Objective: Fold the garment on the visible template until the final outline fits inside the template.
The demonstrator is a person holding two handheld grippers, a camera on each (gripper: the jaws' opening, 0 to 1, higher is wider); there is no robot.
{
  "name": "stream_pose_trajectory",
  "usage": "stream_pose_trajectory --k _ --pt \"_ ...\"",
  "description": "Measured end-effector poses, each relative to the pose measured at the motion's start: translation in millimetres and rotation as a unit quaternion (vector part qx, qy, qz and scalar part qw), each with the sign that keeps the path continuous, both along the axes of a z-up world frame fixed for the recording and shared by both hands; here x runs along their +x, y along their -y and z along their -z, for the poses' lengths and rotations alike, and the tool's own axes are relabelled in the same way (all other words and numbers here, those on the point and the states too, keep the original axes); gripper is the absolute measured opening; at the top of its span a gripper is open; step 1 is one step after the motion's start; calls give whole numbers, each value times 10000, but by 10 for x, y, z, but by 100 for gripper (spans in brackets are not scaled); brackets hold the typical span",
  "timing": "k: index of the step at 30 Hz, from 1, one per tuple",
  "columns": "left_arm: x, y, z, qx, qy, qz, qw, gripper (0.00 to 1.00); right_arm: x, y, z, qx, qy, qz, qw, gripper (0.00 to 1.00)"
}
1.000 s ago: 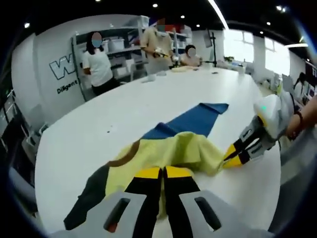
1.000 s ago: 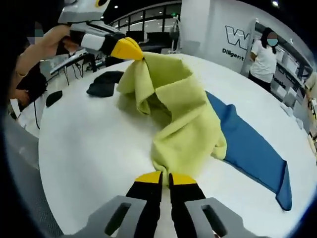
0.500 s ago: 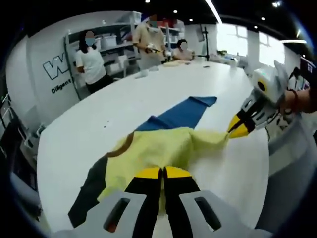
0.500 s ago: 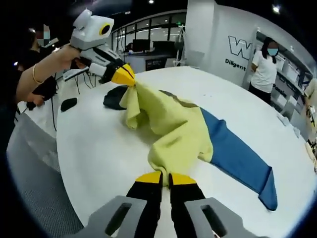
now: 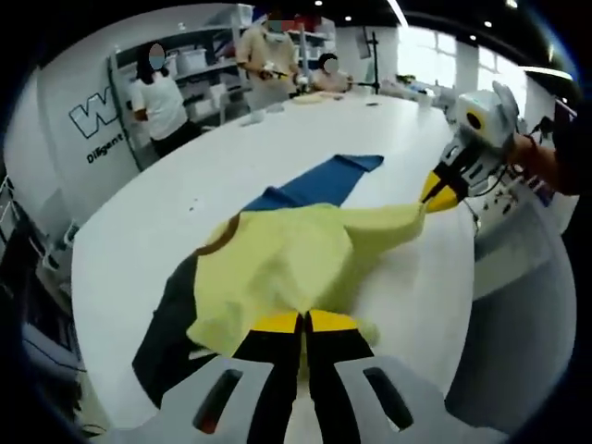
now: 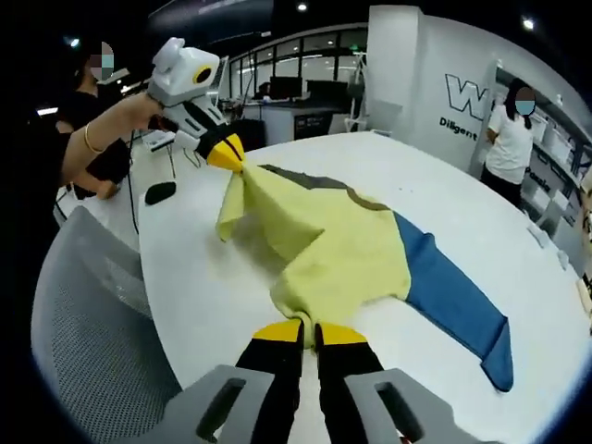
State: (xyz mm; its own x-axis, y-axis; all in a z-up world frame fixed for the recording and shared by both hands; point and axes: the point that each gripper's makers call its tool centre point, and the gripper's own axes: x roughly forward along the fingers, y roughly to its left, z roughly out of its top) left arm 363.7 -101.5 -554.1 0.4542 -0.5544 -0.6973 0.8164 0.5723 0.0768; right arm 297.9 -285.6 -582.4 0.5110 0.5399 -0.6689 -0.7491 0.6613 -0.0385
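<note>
Since a second ago the yellow cloth has gone from a bunched heap to a spread, stretched sheet, and both cameras have drawn back toward the near edge of the table.

The left hand-held gripper has its jaws closed on the near hem of the garment; in the right gripper view the same tool shows at upper left, held by a person's hand, pinching a yellow corner lifted off the table. The right hand-held gripper is likewise clamped on the yellow edge closest to it, and in the left gripper view it appears at right, pulling a corner taut above the table.

The garment lies across the white table, yellow in the middle, with a blue sleeve stretching away flat and a dark sleeve trailing toward the near left edge. I cannot make out any template outline on the table.

My judgement is that the task is early: the cloth is being straightened between two pinched corners, no clean fold is laid, and both sleeves are unfolded.

Around it: a grey mesh chair stands just beside the near edge, a small dark object lies on the table near the lifted corner, and people stand by shelves at the far end, well apart. The chair and table edge are close, so cloth could slip overboard.
</note>
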Motion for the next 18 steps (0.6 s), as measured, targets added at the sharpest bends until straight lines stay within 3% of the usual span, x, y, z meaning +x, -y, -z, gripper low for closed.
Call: stream_pose_trajectory --k 10,12,18 --pt "-369 -124 163 296 -542 163 9980 0 -174 21 -21 -156 -47 -245 9996 0" --pt "-476 -160 244 411 -814 155 9957 0 -234 35 3 -262 -94 -339 9990 0" --pt "-606 -166 464 444 -1086 100 9930 0 -410 33 226 -452 -419 -560 9965 0"
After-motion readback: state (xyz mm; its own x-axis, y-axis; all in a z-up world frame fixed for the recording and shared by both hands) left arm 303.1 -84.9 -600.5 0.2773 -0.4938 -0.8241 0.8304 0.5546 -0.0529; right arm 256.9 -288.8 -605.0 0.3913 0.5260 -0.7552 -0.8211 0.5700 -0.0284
